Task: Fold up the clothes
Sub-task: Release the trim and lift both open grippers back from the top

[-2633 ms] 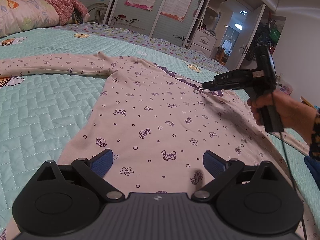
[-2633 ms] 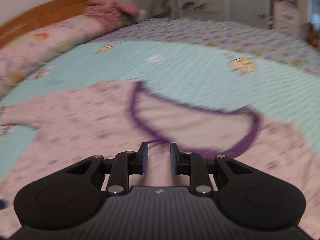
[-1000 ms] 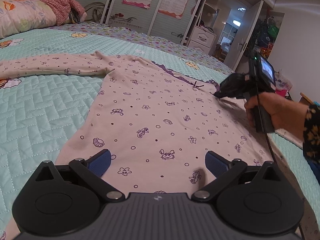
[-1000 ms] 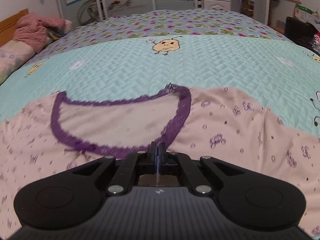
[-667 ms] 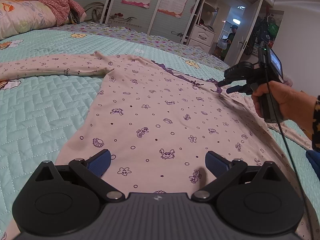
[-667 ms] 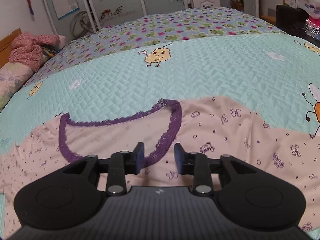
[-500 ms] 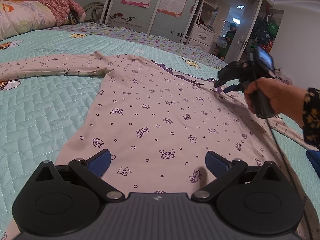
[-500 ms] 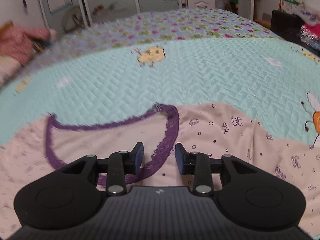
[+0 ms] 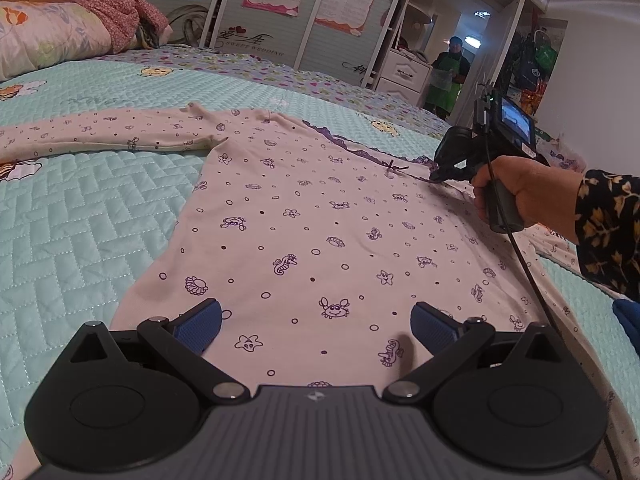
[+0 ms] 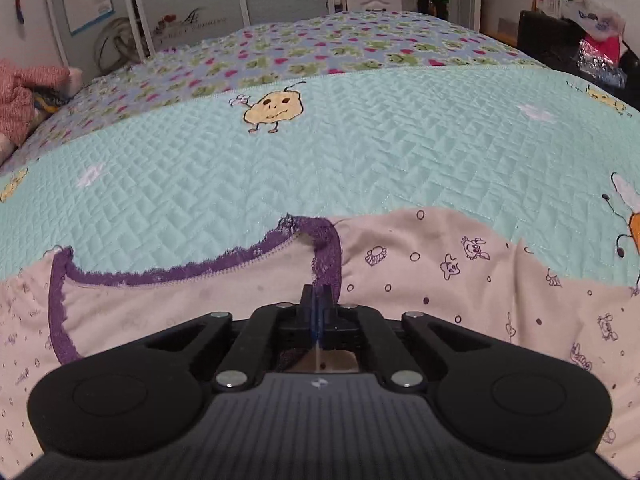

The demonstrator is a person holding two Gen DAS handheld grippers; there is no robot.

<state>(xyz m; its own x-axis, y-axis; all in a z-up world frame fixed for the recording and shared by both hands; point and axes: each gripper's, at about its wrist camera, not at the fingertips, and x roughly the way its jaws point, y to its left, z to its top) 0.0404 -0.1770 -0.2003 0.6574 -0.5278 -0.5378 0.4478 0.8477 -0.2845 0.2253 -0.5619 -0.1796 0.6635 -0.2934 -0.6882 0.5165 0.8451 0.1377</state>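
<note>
A: What fills the left wrist view?

B: The bed (image 9: pixel 80 216) with its mint quilted cover, and across it the pink printed top (image 9: pixel 320 216), lying flat from the lower centre up to the middle right. One sleeve (image 9: pixel 100 132) stretches off to the left edge of the frame.

A: And the right wrist view?

B: It looks close on the top's purple lace neckline (image 10: pixel 192 272) at centre, with bare quilt filling the whole upper half. That view alone shows the yellow cartoon figure (image 10: pixel 274 110) printed on the quilt. The sleeve shows only from the left wrist.

A: The claws?

B: The left claw (image 9: pixel 316 320) stands wide apart at the bottom of its frame, low over the hem, gripping nothing. The right claw (image 10: pixel 317 300) is pressed together on the lace trim at the neckline's right corner. From the left wrist it sits at middle right (image 9: pixel 438 178), carried by a hand (image 9: pixel 524 188) in a dark floral sleeve.

A: Room to move?

B: Open quilt lies left of the top and beyond the neckline. The top's right edge runs near the bed's right side. A pillow (image 9: pixel 44 40) sits upper left, and a person in a green apron (image 9: pixel 446 76) stands in the doorway at upper right.
</note>
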